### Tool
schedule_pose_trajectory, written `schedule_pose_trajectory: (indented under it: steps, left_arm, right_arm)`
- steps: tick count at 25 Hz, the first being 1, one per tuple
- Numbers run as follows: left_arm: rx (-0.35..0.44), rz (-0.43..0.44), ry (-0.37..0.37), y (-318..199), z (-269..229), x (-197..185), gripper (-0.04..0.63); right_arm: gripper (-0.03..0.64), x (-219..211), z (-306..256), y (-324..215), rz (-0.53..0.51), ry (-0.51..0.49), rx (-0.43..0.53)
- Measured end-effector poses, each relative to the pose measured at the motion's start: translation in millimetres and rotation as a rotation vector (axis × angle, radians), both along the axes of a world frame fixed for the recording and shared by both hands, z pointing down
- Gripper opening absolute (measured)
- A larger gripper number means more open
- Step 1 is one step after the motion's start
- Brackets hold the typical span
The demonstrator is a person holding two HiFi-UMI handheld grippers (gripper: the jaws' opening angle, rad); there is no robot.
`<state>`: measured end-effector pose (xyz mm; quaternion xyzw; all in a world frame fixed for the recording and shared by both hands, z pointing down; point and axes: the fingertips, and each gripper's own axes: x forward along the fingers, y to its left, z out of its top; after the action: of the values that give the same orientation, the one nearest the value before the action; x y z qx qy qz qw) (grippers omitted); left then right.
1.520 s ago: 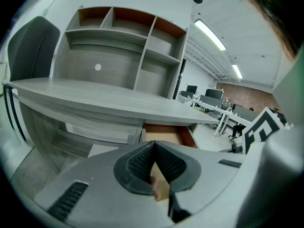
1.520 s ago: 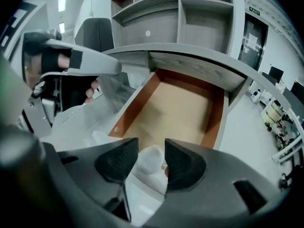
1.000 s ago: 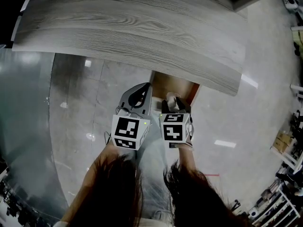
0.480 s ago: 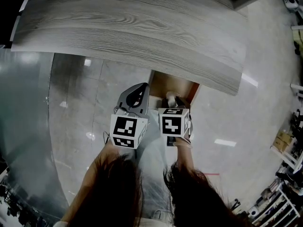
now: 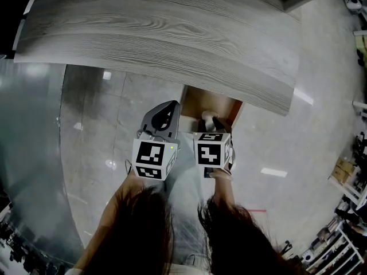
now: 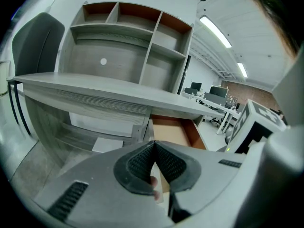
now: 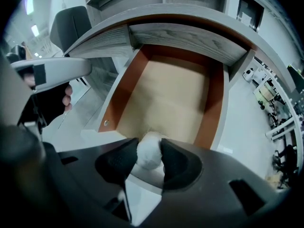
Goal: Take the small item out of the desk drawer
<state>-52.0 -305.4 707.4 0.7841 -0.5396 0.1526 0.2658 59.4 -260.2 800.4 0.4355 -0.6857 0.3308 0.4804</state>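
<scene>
Glossy grey floor fills most of the head view, with office desks and ceiling lights far back in the left gripper view. Above it spans a broad desk top of pale grey wood grain, and a shelf unit of open compartments stands on its far side. A dark chair back rises at the desk's left end.

Under the desk's front edge a drawer is pulled out. It has reddish-brown side walls and a bare tan bottom.

Both grippers hang over the floor just in front of the drawer, marker cubes uppermost. The left gripper is beside the drawer's left front corner. Its two ribbed pads meet at the tips with nothing between them.

The right gripper tilts steeply down into the drawer's front. Its jaws have just been closing, and the pads now press on either side of a small white item. The item lies on the drawer bottom just inside the front panel, about midway between the side walls. It is a soft-looking lump, nearly round, a little longer along the line from the drawer's front to its back. Neither end looks different from the other, so I cannot tell which way it points.
</scene>
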Motion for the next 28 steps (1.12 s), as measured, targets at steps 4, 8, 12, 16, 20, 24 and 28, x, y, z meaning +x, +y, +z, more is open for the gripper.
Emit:
schedule_pose_trajectory:
  steps: [4,8,12,16,20,24,28]
  left_arm:
    - [0.008,-0.001,-0.004,-1.9,-4.2,-4.2,0.012]
    - [0.015,0.002,-0.011,-3.3,-7.6,-7.1,0.012]
    - [0.019,0.008,-0.013,-1.8,-11.3,-5.4,0.012]
    - [0.032,0.019,-0.014,0.0,-17.6,-2.2,0.012]
    - [0.043,0.03,-0.015,1.6,-24.4,-1.0,0.012]
    - [0.053,0.037,-0.019,4.6,-30.5,-1.9,0.012]
    - [0.06,0.042,-0.024,10.1,-41.2,3.0,0.012]
  right_arm:
    - [0.163,-1.6,-4.6,0.1,0.0,-0.003,0.011]
    - [0.163,-3.5,-9.4,-0.3,0.004,-0.021,0.028]
    - [0.163,-3.4,-13.8,1.8,-0.005,-0.028,0.058]
    - [0.163,-2.7,-20.3,4.0,-0.011,-0.027,0.083]
    - [0.163,-2.9,-28.8,1.8,-0.004,-0.028,0.109]
    - [0.163,-4.3,-37.9,0.4,-0.002,-0.032,0.139]
    - [0.163,0.2,-51.8,2.4,0.002,-0.034,0.169]
